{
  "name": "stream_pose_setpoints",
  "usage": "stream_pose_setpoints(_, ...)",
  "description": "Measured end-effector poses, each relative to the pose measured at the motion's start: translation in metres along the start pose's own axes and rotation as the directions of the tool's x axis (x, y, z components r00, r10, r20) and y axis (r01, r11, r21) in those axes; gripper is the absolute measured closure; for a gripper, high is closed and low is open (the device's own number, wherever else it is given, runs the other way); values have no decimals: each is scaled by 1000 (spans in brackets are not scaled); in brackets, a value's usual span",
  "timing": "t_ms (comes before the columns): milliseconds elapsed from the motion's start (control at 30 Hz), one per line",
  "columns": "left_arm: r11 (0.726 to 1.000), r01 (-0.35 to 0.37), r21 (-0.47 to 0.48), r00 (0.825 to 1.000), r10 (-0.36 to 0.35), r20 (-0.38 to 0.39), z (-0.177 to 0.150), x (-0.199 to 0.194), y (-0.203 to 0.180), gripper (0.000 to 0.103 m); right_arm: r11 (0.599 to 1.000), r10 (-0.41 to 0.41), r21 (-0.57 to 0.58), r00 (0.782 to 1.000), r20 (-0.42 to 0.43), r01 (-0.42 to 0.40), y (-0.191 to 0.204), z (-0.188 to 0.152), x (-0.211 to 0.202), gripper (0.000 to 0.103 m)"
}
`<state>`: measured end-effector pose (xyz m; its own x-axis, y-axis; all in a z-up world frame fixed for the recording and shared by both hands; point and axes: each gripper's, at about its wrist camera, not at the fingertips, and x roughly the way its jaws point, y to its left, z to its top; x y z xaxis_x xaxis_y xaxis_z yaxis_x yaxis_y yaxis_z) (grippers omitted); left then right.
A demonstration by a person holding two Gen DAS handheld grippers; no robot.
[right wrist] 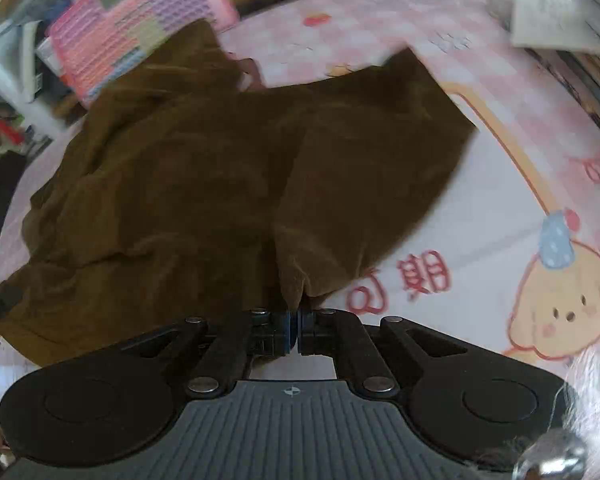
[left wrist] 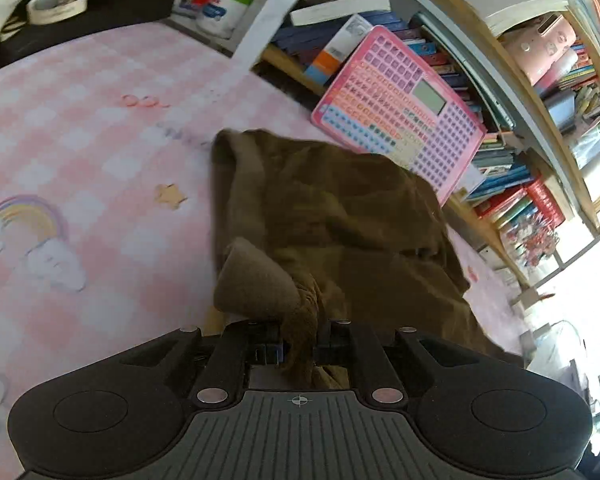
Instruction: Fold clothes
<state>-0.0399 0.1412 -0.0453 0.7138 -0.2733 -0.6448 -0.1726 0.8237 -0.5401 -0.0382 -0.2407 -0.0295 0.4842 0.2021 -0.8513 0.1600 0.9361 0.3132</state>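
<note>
Garment: a brown garment (left wrist: pixel 332 208) lay partly on the pink checked table (left wrist: pixel 80 128), its far edge close against a pink keyboard toy (left wrist: pixel 400 120) that leaned on the bookshelf (left wrist: pixel 540 80).
Why held at two points: each tool had pinched an edge of the cloth, which I judge let the person lift and carry that side as one span instead of dragging a bunched heap.
Left tool: the left tool (left wrist: pixel 298 346) was clamped on a twisted rope of brown fabric, with a small flap of cloth curled over just beside its left finger.
Right tool: the right tool (right wrist: pixel 296 330) had its pads nearly together, nipping a thin edge of the garment (right wrist: pixel 228 168) where a crease ran up from the grip.
Lie of the cloth: in the right wrist view it spread wide and rumpled across the printed table cover (right wrist: pixel 500 200), one corner reaching toward the far side.
Pose: both tools pointed forward and down over the table, low and near the cloth; the blur in the right wrist view suggested motion.
Stage: whether this was an opening fold or a later one could not be told.
</note>
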Motion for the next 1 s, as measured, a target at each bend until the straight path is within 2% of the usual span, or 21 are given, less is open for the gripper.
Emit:
stream_pose_setpoints(67,1000,-14,0,1000,14,-3,5,-6,0,81,1000,-4,-16,1000,6,4,5,3,0,99)
stream_pose_setpoints(200,999,-29,17,999,28,38,5,-21,4,50,1000,-18,-22,1000,17,18,5,3,-2,96)
stream_pose_setpoints(433,997,-66,-24,994,68,81,10,-35,26,48,999,-43,-10,998,47,43,4,9,-7,95)
stream_pose_setpoints(500,997,-76,-27,995,77,62,15,-27,27,46,998,-58,-10,996,65,59,4,12,-9,86)
stream_pose_setpoints(533,996,-81,-29,995,82,52,17,-23,28,46,998,-67,-9,995,73,67,4,13,-10,76)
stream_pose_setpoints(567,996,-85,-31,995,87,42,19,-19,28,45,997,-75,-8,994,79,76,3,14,-10,71)
stream_pose_setpoints(667,994,-100,-35,995,100,11,26,-7,30,45,995,-95,3,991,93,96,1,16,-11,69)
stream_pose_setpoints(767,994,-86,-70,996,84,-33,28,5,33,50,994,-109,17,989,101,107,-1,16,-13,68)
stream_pose_setpoints(800,993,-74,-91,996,69,-54,28,10,33,63,994,-113,21,988,103,111,-2,16,-14,68)
stream_pose_setpoints(833,992,-68,-103,996,61,-72,27,13,32,70,993,-117,25,988,102,115,-2,16,-13,68)
stream_pose_setpoints(900,991,-65,-121,994,53,-96,27,19,30,78,992,-125,32,987,100,123,-3,15,-13,68)
stream_pose_setpoints(1000,989,-48,-142,997,39,-70,31,22,26,93,991,-135,39,987,83,132,-2,13,-8,69)
